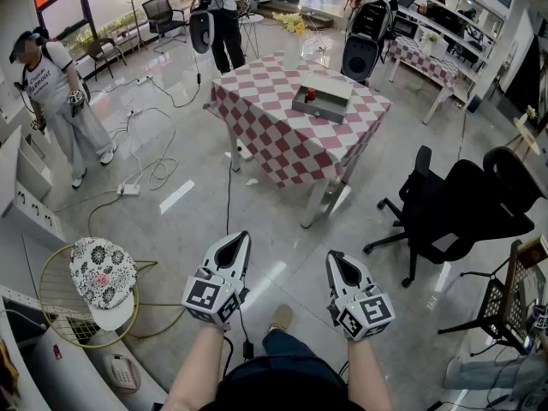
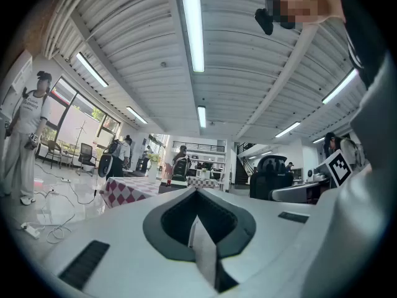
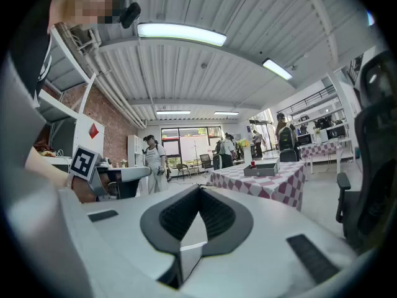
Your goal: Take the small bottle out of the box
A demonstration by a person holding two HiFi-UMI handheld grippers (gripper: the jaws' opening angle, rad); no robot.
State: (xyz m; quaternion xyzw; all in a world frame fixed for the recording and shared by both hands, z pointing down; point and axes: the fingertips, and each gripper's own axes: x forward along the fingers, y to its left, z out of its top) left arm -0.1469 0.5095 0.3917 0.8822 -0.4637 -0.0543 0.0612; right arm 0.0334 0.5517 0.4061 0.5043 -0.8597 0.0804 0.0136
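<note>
A grey box (image 1: 323, 98) lies on a far table with a red-and-white checked cloth (image 1: 282, 139). A small red-topped bottle (image 1: 310, 94) stands inside the box. My left gripper (image 1: 242, 236) and right gripper (image 1: 332, 255) are held side by side over the floor, well short of the table. Both point level toward it, shut and with nothing in them. In the right gripper view the box (image 3: 260, 168) and bottle (image 3: 253, 164) show small on the table (image 3: 276, 185), beyond the shut right gripper (image 3: 199, 188). The left gripper view shows the left gripper (image 2: 197, 191) shut and the table (image 2: 127, 189) far off.
Black office chairs (image 1: 467, 204) stand to the right. A person (image 1: 60, 101) stands at the left and another (image 1: 224, 15) behind the table. Cables (image 1: 154, 169) trail over the shiny floor. A racket with a patterned cap (image 1: 103, 272) lies at lower left.
</note>
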